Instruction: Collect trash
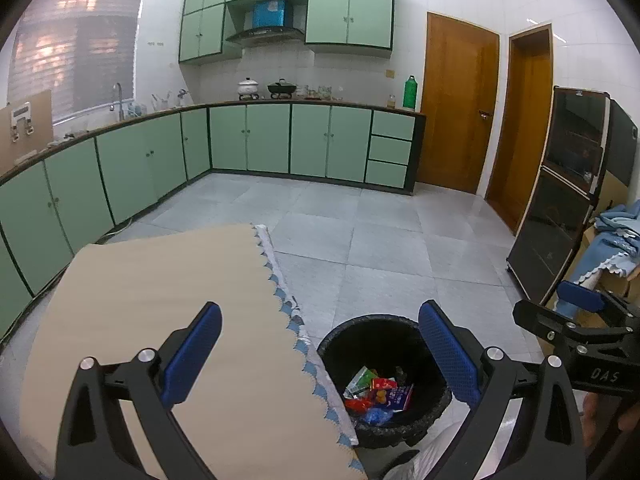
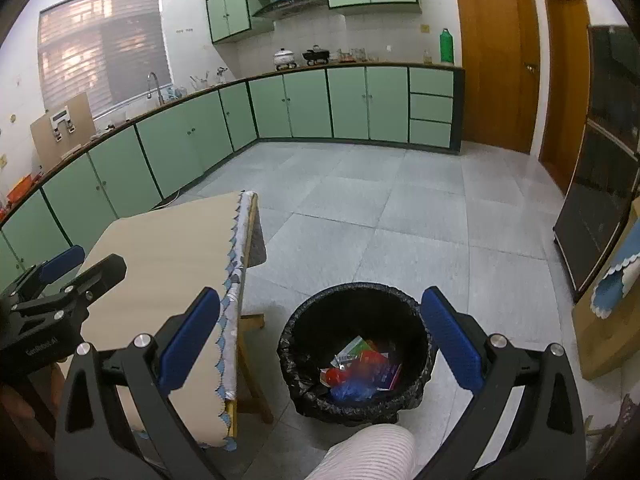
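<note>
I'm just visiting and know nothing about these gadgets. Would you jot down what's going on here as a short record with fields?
Place: kitchen with green cabinets and a grey tiled floor
Trash bin: black-lined bin on the floor beside the table
Bin contents: colourful wrappers at the bottom
Table: beige top, nothing on the visible part
Left hand-held gripper: open, holding nothing
Right hand-held gripper: open, holding nothing
Person: striped trouser knee near the bin

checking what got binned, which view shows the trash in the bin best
The right wrist view. The bin sits whole between its open gripper's fingers, with the wrappers unobstructed. In the left wrist view, the tablecloth edge and a finger cut off the bin's sides, though the wrappers still show.
</note>
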### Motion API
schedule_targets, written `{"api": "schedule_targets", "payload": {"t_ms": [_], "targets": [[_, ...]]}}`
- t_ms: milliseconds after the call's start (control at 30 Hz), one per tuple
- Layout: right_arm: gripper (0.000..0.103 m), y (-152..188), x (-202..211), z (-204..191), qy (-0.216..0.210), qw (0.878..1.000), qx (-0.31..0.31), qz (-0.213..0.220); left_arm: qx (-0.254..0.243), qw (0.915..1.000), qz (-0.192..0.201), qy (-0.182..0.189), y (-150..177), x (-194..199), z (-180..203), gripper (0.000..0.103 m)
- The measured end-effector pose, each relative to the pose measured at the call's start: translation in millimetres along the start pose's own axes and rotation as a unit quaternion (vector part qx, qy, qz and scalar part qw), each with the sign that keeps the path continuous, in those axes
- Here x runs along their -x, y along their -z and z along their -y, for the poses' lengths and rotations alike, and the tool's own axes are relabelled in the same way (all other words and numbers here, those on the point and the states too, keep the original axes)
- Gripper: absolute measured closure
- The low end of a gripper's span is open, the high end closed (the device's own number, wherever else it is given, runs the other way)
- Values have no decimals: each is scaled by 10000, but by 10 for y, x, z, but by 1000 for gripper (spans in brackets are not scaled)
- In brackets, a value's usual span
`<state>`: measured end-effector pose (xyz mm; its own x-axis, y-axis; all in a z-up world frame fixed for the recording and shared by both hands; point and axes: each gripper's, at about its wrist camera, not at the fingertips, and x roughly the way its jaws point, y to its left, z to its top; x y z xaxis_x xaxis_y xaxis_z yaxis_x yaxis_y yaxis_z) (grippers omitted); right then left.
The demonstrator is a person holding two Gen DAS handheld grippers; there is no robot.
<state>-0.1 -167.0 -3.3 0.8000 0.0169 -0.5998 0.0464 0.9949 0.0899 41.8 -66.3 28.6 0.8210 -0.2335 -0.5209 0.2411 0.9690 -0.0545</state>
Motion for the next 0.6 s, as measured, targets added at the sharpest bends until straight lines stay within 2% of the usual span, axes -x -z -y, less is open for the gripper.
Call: {"api": "schedule_targets", "payload": {"t_ms": [600], "targets": [[5,69,268,-218,-123,9997,133,173,7,9998,210,-65,107,328,-108,6]]}}
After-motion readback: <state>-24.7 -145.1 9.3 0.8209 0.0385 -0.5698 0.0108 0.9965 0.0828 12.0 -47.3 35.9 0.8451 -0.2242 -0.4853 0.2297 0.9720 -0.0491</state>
